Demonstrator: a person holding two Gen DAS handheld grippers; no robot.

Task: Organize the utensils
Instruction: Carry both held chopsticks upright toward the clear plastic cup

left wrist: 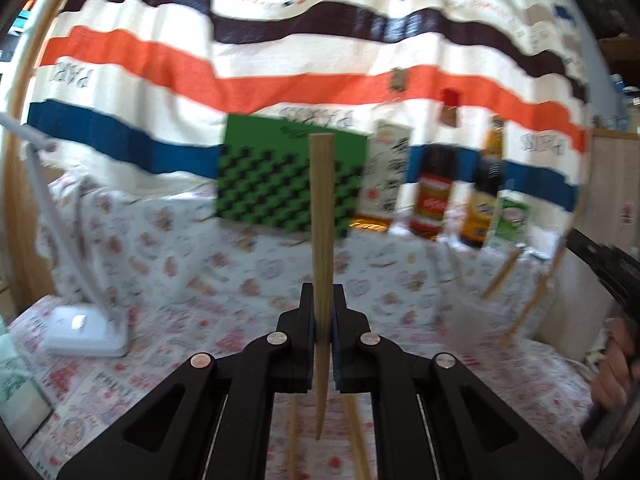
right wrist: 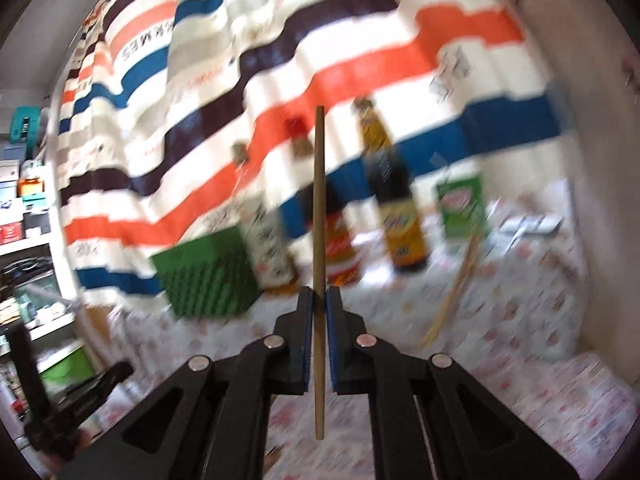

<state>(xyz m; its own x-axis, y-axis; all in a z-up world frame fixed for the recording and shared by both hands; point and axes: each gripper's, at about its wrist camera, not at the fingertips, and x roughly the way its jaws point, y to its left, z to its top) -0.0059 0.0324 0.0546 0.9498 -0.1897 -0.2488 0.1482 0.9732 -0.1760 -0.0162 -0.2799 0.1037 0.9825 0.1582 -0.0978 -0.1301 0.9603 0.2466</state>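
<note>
Two grippers, left gripper and right gripper, each clamped on upright chopstick.

Wood, cloth, plastic and glass

Each chopstick, one in the left gripper and one in the right gripper, looks like pale matt wood. Both grippers are matt black plastic with shiny metal pins. The tablecloth low in the frame is printed cloth; the striped curtain above looks woven. The bottles right of centre gleam like glass. The lamp at lower left is glossy white plastic.
</note>
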